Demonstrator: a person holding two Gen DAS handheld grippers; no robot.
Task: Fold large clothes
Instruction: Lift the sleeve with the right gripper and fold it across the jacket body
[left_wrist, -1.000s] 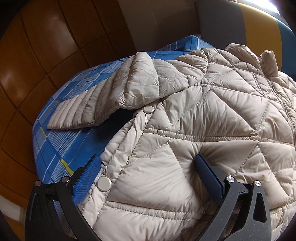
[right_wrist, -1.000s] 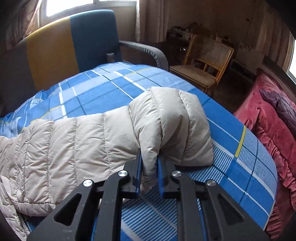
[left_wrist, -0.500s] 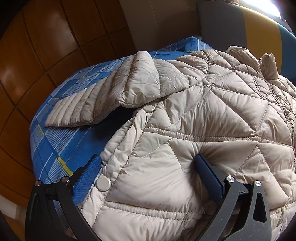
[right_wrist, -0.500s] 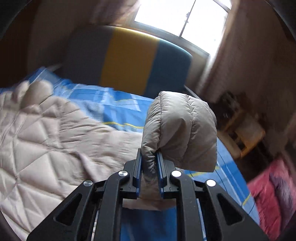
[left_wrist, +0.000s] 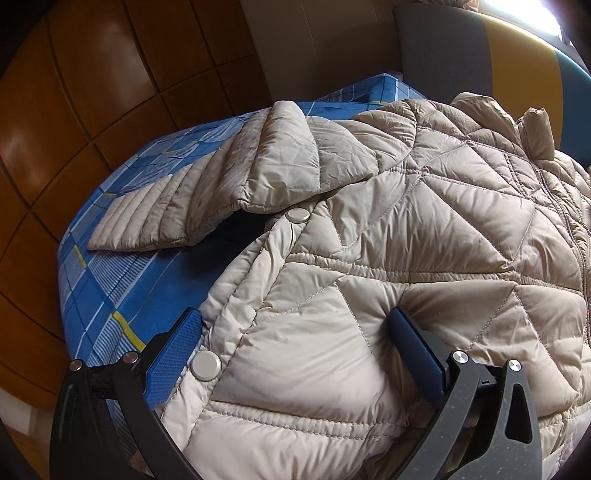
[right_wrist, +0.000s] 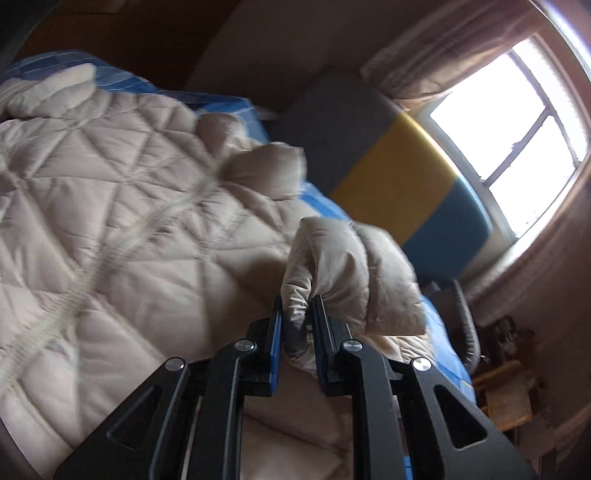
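A beige quilted puffer jacket (left_wrist: 424, 236) lies spread over a blue plaid bedspread (left_wrist: 110, 295). Its left sleeve (left_wrist: 192, 206) is folded and angled out to the left. My left gripper (left_wrist: 295, 332) is open, its blue pads resting on the jacket's lower front beside a snap button (left_wrist: 206, 365), with nothing pinched. In the right wrist view my right gripper (right_wrist: 297, 314) is shut on the cuff of the other sleeve (right_wrist: 351, 273), held raised above the jacket's body (right_wrist: 122, 221). The collar (right_wrist: 266, 170) sticks up near the headboard.
A grey, yellow and blue padded headboard (right_wrist: 399, 177) stands behind the bed, below a bright window (right_wrist: 517, 125). Brown tiled floor (left_wrist: 74, 110) runs along the left of the bed. A wicker chair (right_wrist: 506, 398) sits to the right.
My right gripper has lifted the sleeve cuff off the bedspread and swung it leftward over the jacket's body. The left gripper has stayed in place, open on the jacket.
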